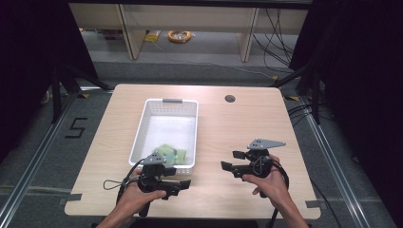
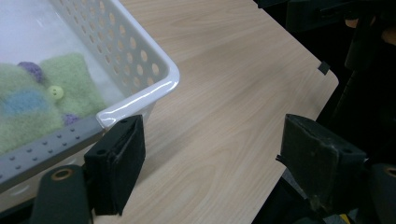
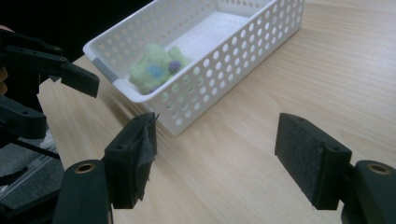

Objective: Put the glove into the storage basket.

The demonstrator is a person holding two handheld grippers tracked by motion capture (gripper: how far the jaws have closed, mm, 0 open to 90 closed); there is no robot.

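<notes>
— While both of our jaw pairs stand wide apart with nothing between them, where does the toy sit?

— That fuzzy green felt toy [image 1: 169,155] with purple and blue spots lies in the near end of the white perforated plastic basket [image 1: 142,124], centre-left of the high view, just above our left gripper [image 1: 184,184].

— What might spoil a reach for it?

— Our left gripper's pad [image 2: 122,161] sits just beside the basket's corner (lower left of its own view); it could catch the rim and shove the light basket across the pale wooden table [image 1: 237,128].

— And our right gripper [image 1: 228,160]?

— Well apart at lower right, so a late crossing could knock the left one.
</notes>
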